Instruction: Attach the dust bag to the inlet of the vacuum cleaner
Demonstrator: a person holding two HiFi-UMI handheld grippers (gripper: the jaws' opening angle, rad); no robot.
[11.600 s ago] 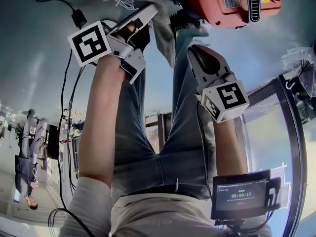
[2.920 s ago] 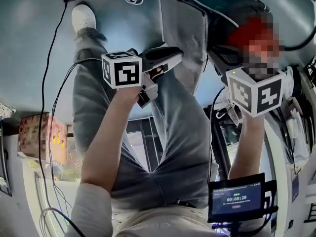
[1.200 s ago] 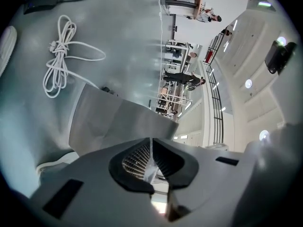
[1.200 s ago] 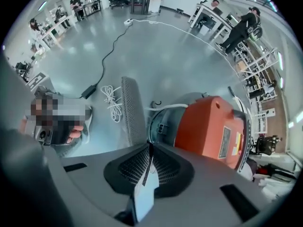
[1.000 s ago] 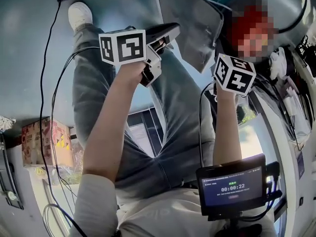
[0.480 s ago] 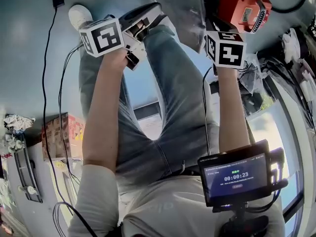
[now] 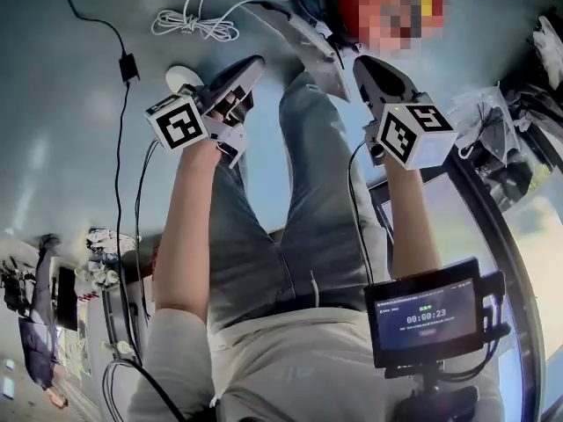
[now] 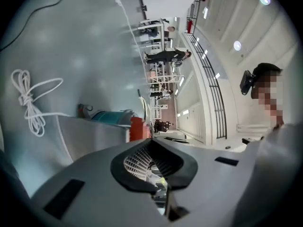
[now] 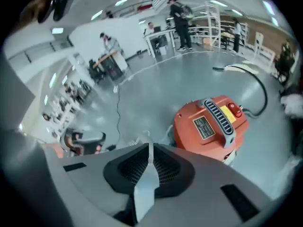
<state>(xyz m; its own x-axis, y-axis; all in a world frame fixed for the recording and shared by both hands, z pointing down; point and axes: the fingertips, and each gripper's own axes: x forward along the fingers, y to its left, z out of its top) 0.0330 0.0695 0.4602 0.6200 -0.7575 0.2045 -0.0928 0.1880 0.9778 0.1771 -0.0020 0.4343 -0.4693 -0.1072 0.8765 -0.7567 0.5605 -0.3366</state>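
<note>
The grey dust bag (image 7: 310, 40) hangs by my knee, just below the orange vacuum cleaner (image 9: 210, 126). In the head view a mosaic patch covers most of the vacuum. My right gripper (image 7: 363, 61) points up at the vacuum and is shut on a thin edge of the bag (image 9: 146, 178), which sticks up between its pads. My left gripper (image 7: 252, 63) is shut with nothing between its pads, left of the bag and apart from it. From the left gripper view (image 8: 152, 142) the bag's flat grey side (image 8: 90, 137) lies ahead, with the vacuum's orange body (image 8: 137, 128) behind it.
A coiled white cord (image 7: 188, 25) and a black power adapter (image 7: 128, 65) lie on the grey floor at the upper left. A black hose (image 9: 261, 92) curves behind the vacuum. A small screen (image 7: 426, 311) hangs at my waist. My legs fill the middle.
The head view has swung, so the vacuum now sits at the top centre. Both grippers have tilted to point up at it, and the right jaws now show at the bag's edge.
</note>
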